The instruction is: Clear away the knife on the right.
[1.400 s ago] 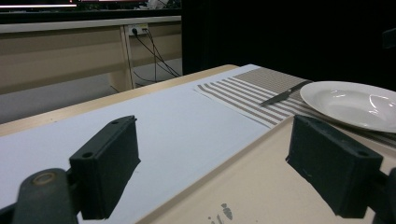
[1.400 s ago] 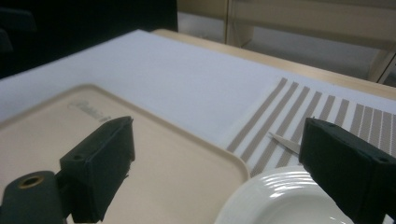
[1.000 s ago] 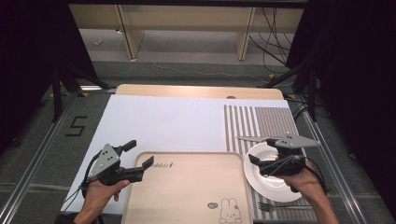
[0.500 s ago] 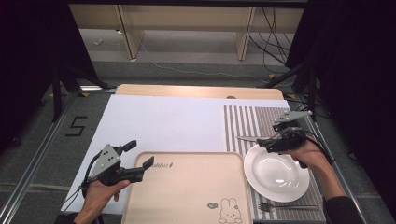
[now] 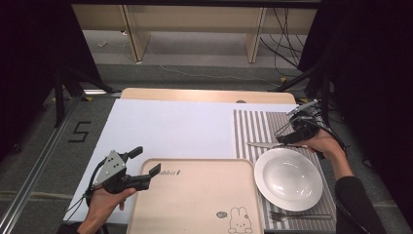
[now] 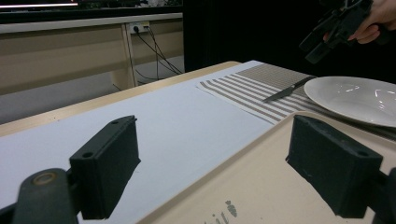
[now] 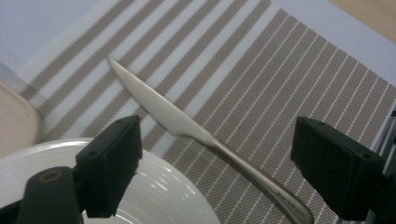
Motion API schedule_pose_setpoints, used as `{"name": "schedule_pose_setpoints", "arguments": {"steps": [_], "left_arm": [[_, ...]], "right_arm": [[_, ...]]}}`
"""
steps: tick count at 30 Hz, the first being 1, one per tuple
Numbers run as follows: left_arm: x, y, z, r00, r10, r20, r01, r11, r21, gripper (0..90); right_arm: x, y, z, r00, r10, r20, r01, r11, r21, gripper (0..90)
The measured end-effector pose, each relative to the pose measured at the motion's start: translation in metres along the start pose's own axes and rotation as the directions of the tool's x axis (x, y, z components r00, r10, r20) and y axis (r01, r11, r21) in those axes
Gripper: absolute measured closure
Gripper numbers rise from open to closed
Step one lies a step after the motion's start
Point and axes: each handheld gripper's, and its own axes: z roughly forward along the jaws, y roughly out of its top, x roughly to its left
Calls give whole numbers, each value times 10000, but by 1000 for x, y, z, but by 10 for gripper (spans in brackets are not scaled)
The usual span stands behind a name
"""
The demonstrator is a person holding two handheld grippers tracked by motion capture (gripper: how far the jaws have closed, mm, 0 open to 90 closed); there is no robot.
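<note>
Right claw point(image 7: 215, 158) hangs wide open over the knife point(image 7: 196, 130), whose handle lies between its jaws, ready for gripping.

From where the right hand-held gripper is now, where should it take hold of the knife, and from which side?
Grip the knife at its handle, probably from straight above. It lies flat on the striped placemat beside the white plate, the right hand-held gripper hangs open above it, and the handle looks thicker than the tapering blade.
</note>
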Motion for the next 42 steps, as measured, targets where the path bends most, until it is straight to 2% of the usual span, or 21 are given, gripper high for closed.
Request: {"name": "schedule_pose_setpoints", "arguments": {"steps": [1,6,7,8,10,11,14,16,19,22,23,27,28,31,32,37,38,40,42], "left_arm": [[0,0,0,10000,-13,6,13,10000,-1,156],[1,0,-1,9999,-91,-140,92,9999,75,156],[1,0,0,9999,-90,-140,92,9999,79,156],[1,0,0,9999,-93,-133,94,9999,79,156],[1,0,0,9999,-49,-98,50,9999,108,156],[0,0,0,10000,-9,-83,10,9999,121,156],[0,0,0,10000,-2,-68,3,9999,115,156],[0,0,0,10000,-6,-51,6,9999,114,157],[0,0,0,10000,-4,-34,4,9999,117,157],[-1,-1,1,10000,9,42,-9,10000,81,157],[-1,-1,1,10000,8,47,-8,10000,87,157],[-1,-1,2,10000,-2,47,1,10000,78,157],[-1,-1,1,10000,-8,30,7,10000,88,157],[-1,-1,1,10000,10,-20,-10,9999,148,157],[-1,-1,1,10000,12,-12,-12,9999,146,157],[-1,0,1,10000,55,2,-55,9999,144,158],[-2,0,0,10000,71,-1,-71,9999,124,158],[-2,0,0,10000,78,1,-78,9999,128,158],[-2,0,0,10000,90,-4,-90,9999,133,158]], "right_arm": [[-1,1,2,9999,135,14,-136,9996,247,176],[-9,4,16,10000,-62,53,58,9973,730,175],[-9,5,17,10000,47,43,-51,9954,958,175],[-11,5,20,9998,-133,129,120,9951,979,174],[-12,6,24,10000,8,-13,-6,9929,1190,171],[-15,6,26,9999,-127,-22,129,9931,1166,171],[-17,6,30,10000,68,-26,-64,9903,1389,169],[-21,6,32,10000,-90,10,88,9879,1551,168],[-23,5,36,9998,87,-192,-55,9869,1615,172],[-25,5,38,10000,53,-66,-40,9816,1911,174],[-25,5,39,9996,234,-138,-202,9802,1969,174],[-28,4,41,9998,97,-179,-55,9755,2197,183],[-28,3,42,9998,148,-95,-123,9739,2266,186],[-29,0,47,9999,-125,52,109,9721,2345,198],[-29,0,46,9999,-136,27,124,9666,2558,212],[-29,-1,50,9991,-424,-2,408,9612,2728,225],[-29,-1,50,9996,-298,-27,293,9588,2827,234],[-29,-1,51,9991,-425,16,403,9576,2854,240],[-29,0,54,9989,-474,13,448,9510,3059,251]]}}
